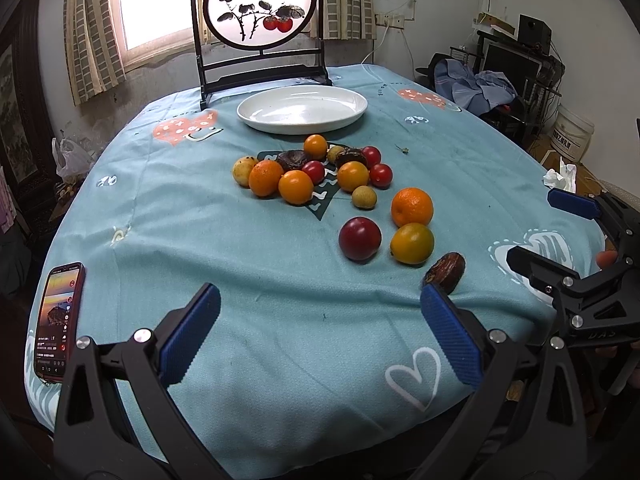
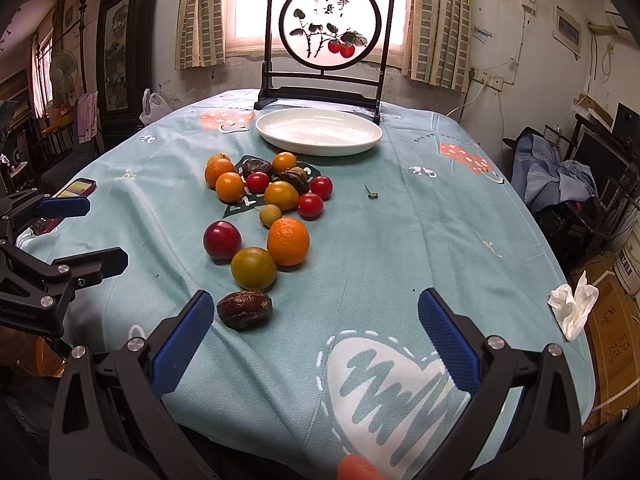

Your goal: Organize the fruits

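Left gripper (image 1: 320,332) and right gripper (image 2: 316,334) both wide open, holding nothing. Just ahead of right gripper's left finger, dark wrinkled fruit (image 2: 245,310); farther ahead, empty white plate (image 2: 319,132).

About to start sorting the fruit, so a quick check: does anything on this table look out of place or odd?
Yes. A phone with its screen lit lies at the table's left edge, a crumpled tissue sits at the right edge, and a small green stem scrap lies on the cloth. The white plate holds no fruit.
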Available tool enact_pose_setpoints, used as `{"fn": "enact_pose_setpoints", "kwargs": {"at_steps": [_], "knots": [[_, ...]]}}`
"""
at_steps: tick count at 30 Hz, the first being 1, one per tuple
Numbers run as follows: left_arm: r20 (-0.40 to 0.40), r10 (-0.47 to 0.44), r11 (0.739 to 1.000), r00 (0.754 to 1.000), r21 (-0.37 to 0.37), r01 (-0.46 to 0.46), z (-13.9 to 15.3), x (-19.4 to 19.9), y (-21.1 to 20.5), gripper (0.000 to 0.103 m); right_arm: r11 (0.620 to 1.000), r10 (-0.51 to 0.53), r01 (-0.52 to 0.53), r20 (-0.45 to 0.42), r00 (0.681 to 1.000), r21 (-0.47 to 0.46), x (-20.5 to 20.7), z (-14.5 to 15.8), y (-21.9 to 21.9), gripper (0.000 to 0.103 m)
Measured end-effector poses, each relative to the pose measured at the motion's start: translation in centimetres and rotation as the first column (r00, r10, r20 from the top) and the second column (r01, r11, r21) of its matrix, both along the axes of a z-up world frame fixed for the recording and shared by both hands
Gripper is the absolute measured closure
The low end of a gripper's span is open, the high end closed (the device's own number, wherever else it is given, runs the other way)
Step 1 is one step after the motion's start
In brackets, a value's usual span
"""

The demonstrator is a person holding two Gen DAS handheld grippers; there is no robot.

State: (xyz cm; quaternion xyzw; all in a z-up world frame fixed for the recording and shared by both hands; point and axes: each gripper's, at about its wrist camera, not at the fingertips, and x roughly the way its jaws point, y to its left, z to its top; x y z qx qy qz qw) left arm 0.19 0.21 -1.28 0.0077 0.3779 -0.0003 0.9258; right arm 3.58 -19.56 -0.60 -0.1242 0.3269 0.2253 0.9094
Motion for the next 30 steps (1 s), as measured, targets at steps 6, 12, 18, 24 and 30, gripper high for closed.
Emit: {"fn": "enact_pose_setpoints", "kwargs": {"at_steps": [6, 12, 18, 24, 30], "knots": [[-0.001, 0.001, 1.000, 1.000, 0.001, -0.001, 0.0, 0.0, 0.0, 0.002, 1.000, -0.001, 0.001, -0.001, 1.000, 0.000, 0.0, 0.1, -0.1, 0.001], [-0.009, 0.002, 1.000, 1.000, 0.002, -0.002, -0.2, 0.2, 0.0, 0.002, 1.000, 0.015, -0.015, -0.010, 1.000, 0.013, -0.1, -0.5, 0.5, 0.001], [-0.020, 0.012, 1.000, 1.000, 0.002, -0.012, -0.6, 0.4, 0.5, 0.002, 0.994, 0.062, -0.059, -0.027, 0.998, 0.096, 0.0, -1.0, 0.3, 0.001], [-0.037, 0.036, 0.999, 0.999, -0.010, -0.037, -1.4, 0.7, 1.7, 0.002, 0.986, 0.110, -0.098, -0.082, 0.990, 0.137, 1.0, -2.7, 1.3, 0.001], [-0.046, 0.043, 0.999, 0.998, -0.021, -0.044, -2.1, 1.1, 2.6, 0.002, 0.979, 0.180, -0.165, -0.127, 0.975, 0.123, 1.5, -4.2, 3.1, 0.024]]}}
